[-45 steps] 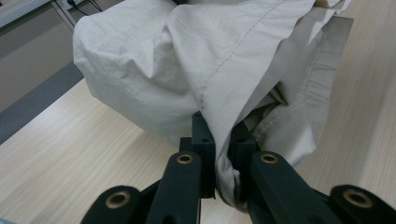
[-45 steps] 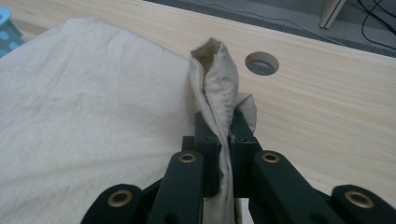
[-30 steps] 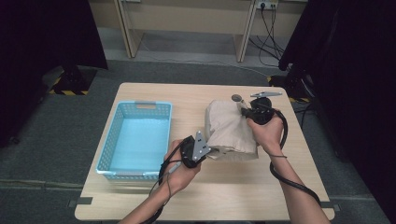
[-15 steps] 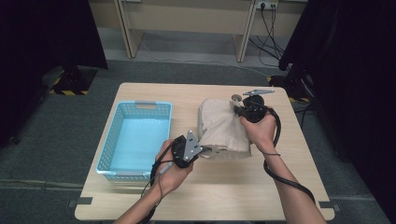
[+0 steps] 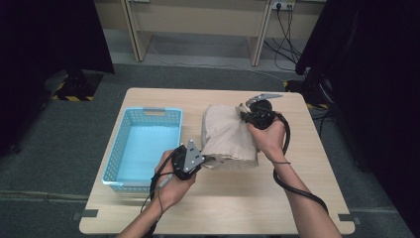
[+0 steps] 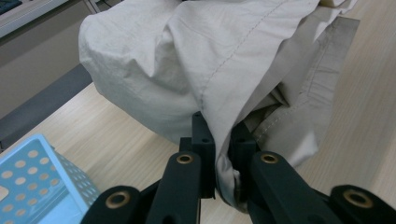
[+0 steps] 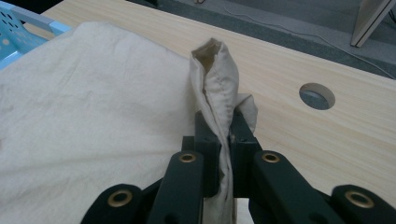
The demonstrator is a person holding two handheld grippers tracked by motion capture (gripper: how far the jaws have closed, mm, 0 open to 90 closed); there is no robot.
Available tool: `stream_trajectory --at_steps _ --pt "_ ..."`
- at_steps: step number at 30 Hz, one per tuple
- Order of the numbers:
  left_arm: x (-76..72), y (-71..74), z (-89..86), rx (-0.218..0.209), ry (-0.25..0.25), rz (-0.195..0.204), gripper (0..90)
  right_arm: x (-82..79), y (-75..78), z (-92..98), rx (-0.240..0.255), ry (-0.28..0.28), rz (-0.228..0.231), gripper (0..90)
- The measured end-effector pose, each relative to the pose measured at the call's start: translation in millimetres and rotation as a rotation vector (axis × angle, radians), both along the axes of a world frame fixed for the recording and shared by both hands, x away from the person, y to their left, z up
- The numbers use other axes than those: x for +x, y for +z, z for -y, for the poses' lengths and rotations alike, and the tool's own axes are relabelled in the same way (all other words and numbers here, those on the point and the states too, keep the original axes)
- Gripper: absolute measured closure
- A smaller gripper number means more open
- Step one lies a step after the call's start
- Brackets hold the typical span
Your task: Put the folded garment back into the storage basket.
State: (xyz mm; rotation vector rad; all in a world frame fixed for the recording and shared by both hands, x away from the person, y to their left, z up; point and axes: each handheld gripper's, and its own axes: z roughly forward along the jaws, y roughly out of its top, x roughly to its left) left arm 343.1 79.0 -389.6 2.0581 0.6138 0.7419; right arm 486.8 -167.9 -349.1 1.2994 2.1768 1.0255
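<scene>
Cloth [image 5: 229, 136], beige and folded up, was sat on the table [image 5: 297, 198] just right of the blue basket [image 5: 143, 148], with both hand-held grippers clamped on it. The left hand-held gripper [image 5: 200, 159] was pinched on the near left corner; in the left gripper view a stitched hem could be seen squeezed between the jaws [image 6: 223, 154], with the rest of the fabric draped up and away from it. The right hand-held gripper [image 5: 246, 113] was pinched on the far right edge, where a thick bunched seam [image 7: 215, 84] was stood up out of the jaws. A cable hole [image 7: 317, 95] in the table was seen just past it.

Handling-wise, it was judged to be light, soft and totally floppy, so no shape would be held once lifted, and anything not gripped would sag. Not fragile, not slippery either; woven cotton by the look of it. Hems and corners were reckoned the best spots to be grabbed, since the doubled layers give the pads something thick to bite. Layers could easily be slid apart if only the top one was caught.
</scene>
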Motion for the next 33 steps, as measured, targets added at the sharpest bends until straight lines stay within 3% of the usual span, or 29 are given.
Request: stream_trajectory --at_steps 33 --pt "-7.5 -2.7 -30.6 -0.008 0.049 -0.001 84.7 0.9 -3.4 -32.7 0.009 0.048 0.002 85.8"
